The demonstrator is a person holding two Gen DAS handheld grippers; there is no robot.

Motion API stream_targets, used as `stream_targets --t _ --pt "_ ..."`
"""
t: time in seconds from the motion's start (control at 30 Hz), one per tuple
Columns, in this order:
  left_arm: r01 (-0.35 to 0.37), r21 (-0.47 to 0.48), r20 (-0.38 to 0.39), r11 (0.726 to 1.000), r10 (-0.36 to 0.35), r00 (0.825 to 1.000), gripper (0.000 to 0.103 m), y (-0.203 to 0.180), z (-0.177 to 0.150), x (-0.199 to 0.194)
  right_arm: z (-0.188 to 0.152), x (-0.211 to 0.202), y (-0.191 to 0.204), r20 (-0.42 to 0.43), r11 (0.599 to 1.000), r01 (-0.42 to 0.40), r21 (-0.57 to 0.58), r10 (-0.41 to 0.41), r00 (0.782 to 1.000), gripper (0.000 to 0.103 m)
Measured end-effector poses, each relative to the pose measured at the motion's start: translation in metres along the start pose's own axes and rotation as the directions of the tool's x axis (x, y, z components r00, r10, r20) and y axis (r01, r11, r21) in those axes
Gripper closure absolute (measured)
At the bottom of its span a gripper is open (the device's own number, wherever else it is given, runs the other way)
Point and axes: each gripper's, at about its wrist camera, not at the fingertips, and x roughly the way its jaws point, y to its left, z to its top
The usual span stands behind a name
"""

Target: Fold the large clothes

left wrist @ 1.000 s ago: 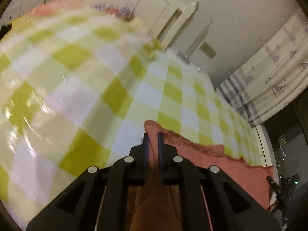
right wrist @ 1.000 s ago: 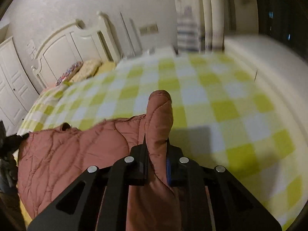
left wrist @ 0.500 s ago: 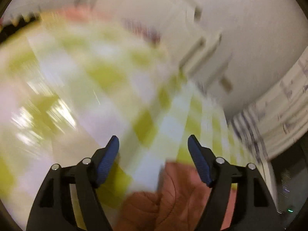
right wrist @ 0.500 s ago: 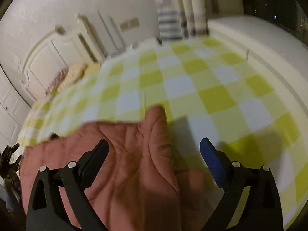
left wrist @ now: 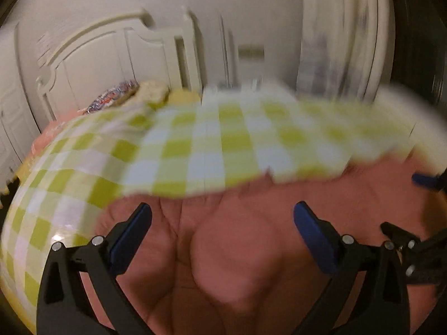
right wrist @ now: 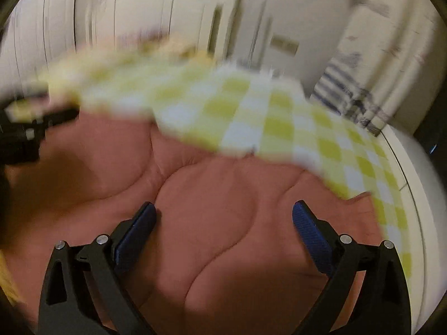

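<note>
While the quilted pink jacket point(left wrist: 223, 251) is lying on the checked bed cover point(left wrist: 195, 145), both tongs are hovering above it. Left tongs point(left wrist: 222, 223) and right tongs point(right wrist: 223, 220) are standing apart, having just been opening, clamping nothing.

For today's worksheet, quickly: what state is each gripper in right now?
Left gripper: open, jaws just opened, holding nothing, over the pink quilted coat.
Right gripper: open, jaws just opened, holding nothing.

We see the checked bedspread point(left wrist: 212, 145) smeared by blur; the quilted jacket point(right wrist: 223, 223) runs off the bottom edge.
</note>
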Motion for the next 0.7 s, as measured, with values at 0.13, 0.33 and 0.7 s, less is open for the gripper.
stream_targets --t 0.13,0.33,0.7 --pt "-0.004 -0.062 -0.114 0.998 -0.003 0.993 0.002 0.015 -0.005 0.044 0.003 0.028 -0.025 -0.033 0.987 -0.077 0.142 0.083 0.996 0.005" --pt "0.007 -0.066 -0.101 0.998 -0.014 0.995 0.002 0.019 -0.013 0.047 -0.005 0.029 -0.027 -0.015 0.98 -0.119 0.162 0.123 0.992 0.005" --pt "0.008 -0.069 -0.121 0.998 -0.017 0.993 0.002 0.021 -0.007 0.048 -0.001 0.002 -0.035 0.019 0.969 -0.145 0.201 0.144 0.989 0.005"
